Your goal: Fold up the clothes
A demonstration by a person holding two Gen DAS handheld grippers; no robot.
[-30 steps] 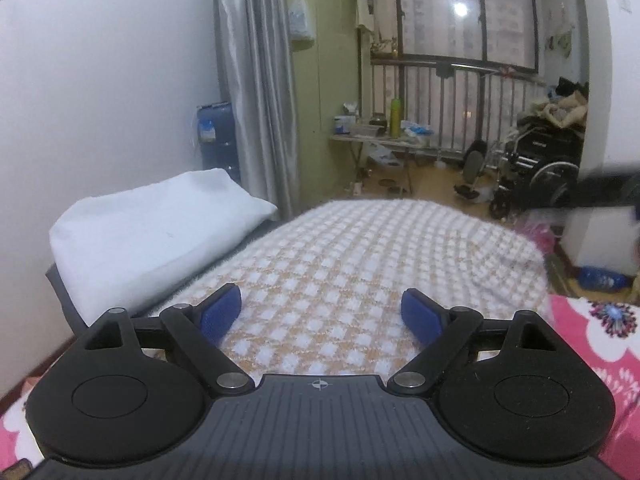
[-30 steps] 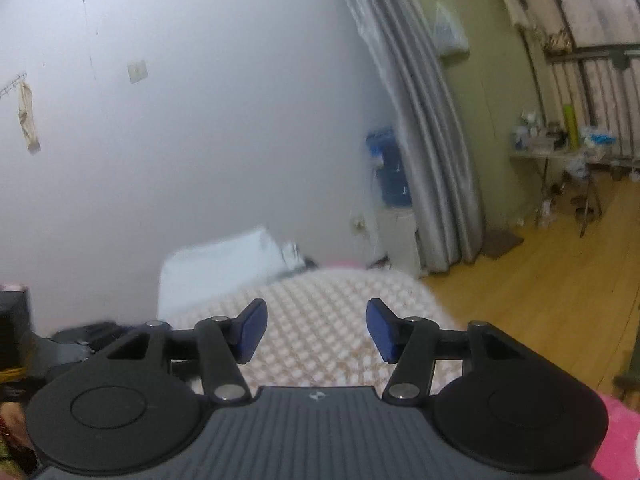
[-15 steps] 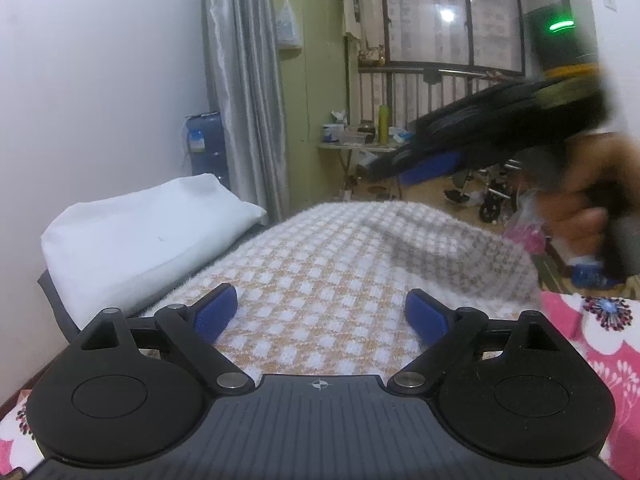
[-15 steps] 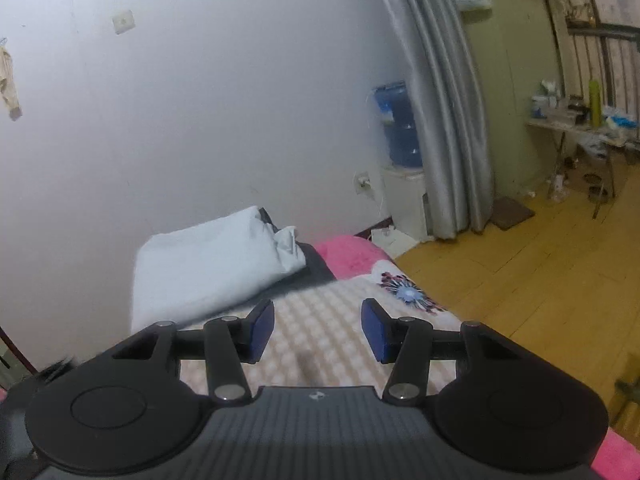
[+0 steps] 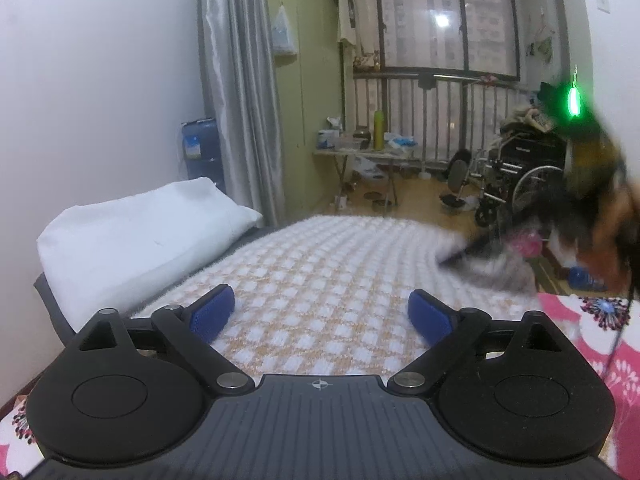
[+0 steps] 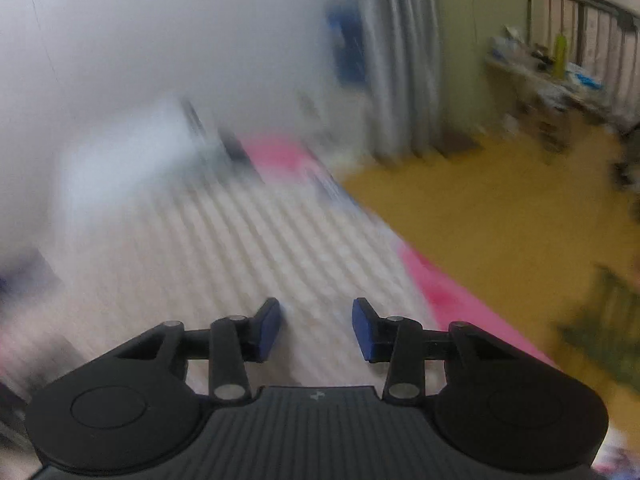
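Over the checked blanket [image 5: 320, 264] on the bed, left gripper [image 5: 322, 314] gapes empty; right gripper [image 6: 316, 330], narrowing, holds nothing.

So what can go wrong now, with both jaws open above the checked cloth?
The right gripper, its jaws just closing with nothing between them, is blurred with motion; it may pinch the pink floral sheet along with the checked cloth. The left gripper holds nothing, so the cloth may slide or bunch.
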